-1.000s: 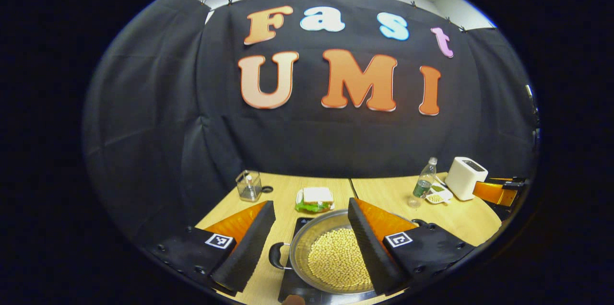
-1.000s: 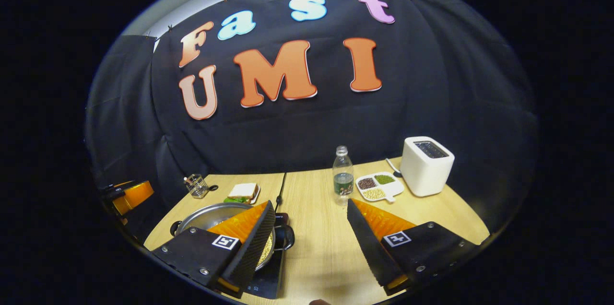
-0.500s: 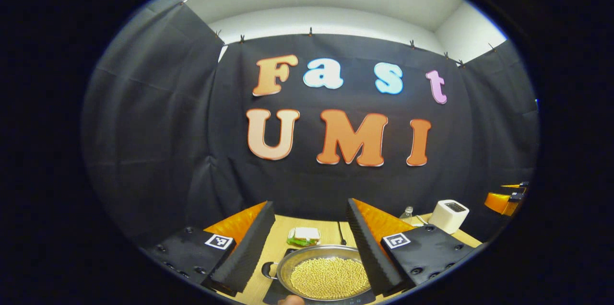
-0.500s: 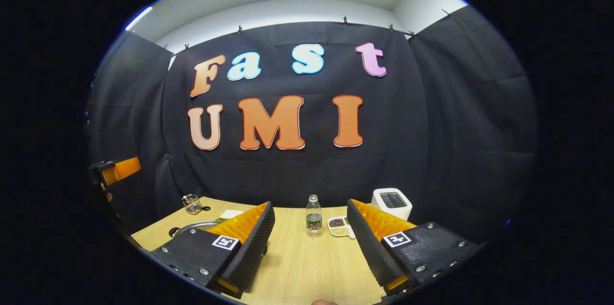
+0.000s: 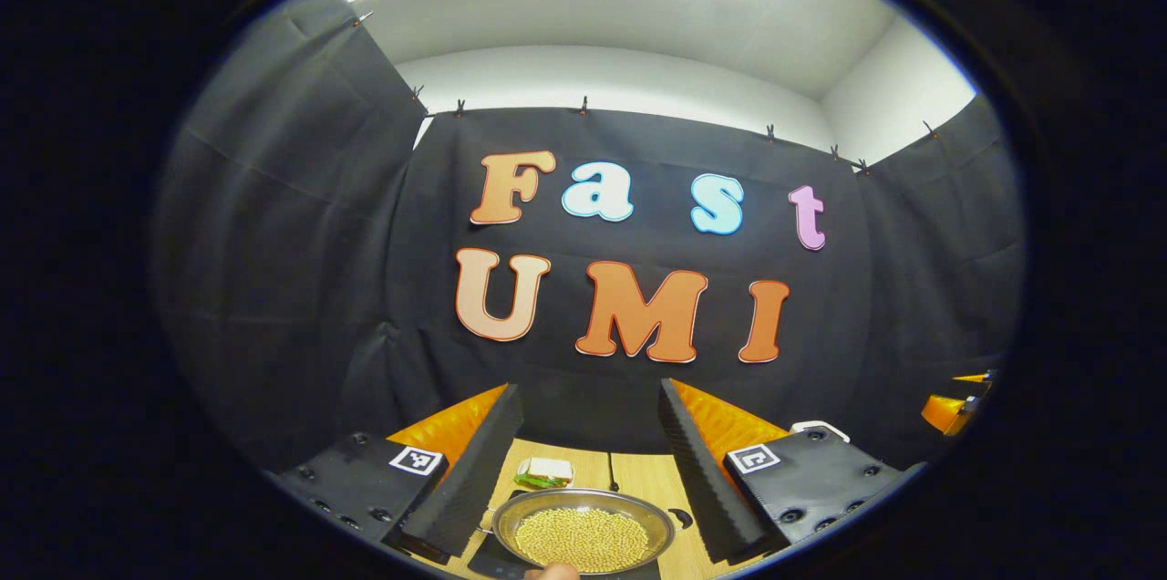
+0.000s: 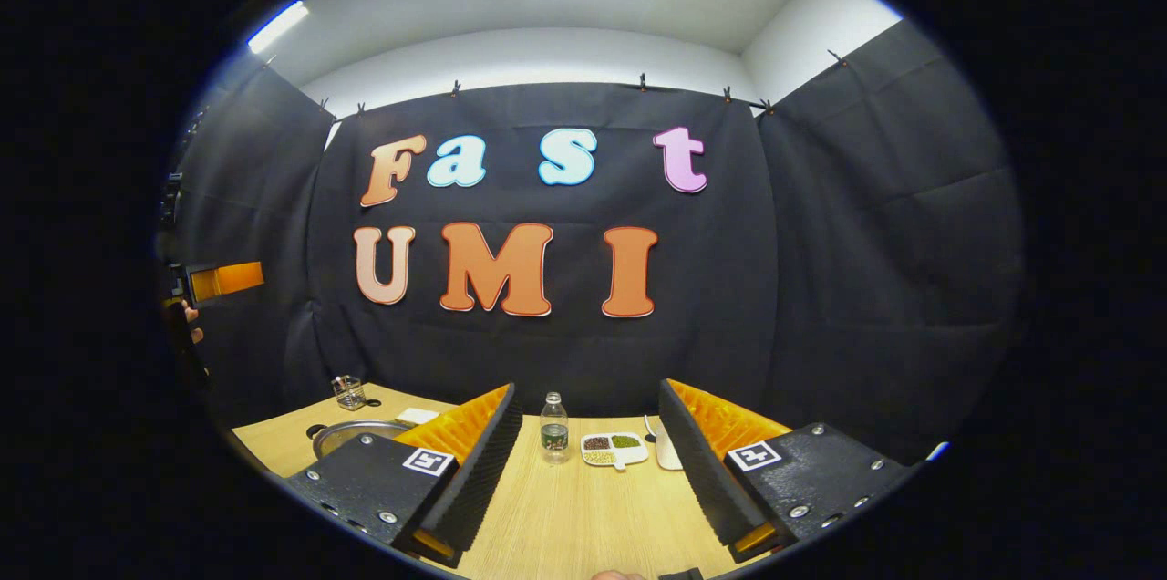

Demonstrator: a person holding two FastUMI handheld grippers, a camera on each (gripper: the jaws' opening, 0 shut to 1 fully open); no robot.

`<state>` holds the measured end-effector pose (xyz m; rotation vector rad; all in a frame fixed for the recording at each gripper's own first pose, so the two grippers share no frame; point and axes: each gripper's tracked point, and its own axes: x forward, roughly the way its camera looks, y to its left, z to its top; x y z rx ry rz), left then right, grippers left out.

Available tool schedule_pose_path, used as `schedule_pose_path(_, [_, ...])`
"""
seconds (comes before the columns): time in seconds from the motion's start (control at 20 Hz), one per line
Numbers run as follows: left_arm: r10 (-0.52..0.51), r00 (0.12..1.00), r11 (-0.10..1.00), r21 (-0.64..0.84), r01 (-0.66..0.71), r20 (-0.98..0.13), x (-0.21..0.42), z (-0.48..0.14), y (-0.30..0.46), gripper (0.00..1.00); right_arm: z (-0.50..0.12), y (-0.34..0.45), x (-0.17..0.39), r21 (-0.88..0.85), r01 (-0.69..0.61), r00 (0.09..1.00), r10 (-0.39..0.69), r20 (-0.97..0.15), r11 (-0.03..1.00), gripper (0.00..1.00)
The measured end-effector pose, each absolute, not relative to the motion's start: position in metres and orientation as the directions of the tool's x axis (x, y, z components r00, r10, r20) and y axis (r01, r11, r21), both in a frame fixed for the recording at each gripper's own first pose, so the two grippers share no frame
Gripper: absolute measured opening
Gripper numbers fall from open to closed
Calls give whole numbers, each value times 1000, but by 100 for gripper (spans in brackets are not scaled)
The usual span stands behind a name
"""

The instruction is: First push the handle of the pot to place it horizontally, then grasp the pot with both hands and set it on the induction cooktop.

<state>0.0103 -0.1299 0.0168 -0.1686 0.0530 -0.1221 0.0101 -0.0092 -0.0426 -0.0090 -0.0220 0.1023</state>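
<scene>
The pot is a wide, shallow metal pan, and it sits on the dark induction cooktop close to the near edge of the wooden table. It is filled almost to the rim with small pale beans. To my eye that makes it fairly heavy, and it would likely spill if tipped. The polished wall looks slick. It is stiff, though, and not fragile. The sensible holds are the two small dark loop handles on opposite sides, one of which pokes out at the right of the rim. Taking both at once would keep the pan level.

The left gripper hangs above and short of the pot. Its jaws are spread wide, with nothing between them and nothing touching them. The right gripper is likewise released, its fingers wide apart over bare table toward the middle, gripping nothing. In the right gripper view the pot lies toward the left side of the table.

Toward the far edge stand a water bottle and a divided dish. A sandwich plate lies just behind the pot.

Judging from how things lie, the pot is already set on the cooktop.
</scene>
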Motion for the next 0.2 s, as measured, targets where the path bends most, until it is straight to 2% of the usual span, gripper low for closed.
schedule_pose_path(0.2, [-149, 987, 978, -159, 138, -59, 5, 12, -142, 99, -48, -16, 7, 3, -102, 995, 102, 18, 995, 94])
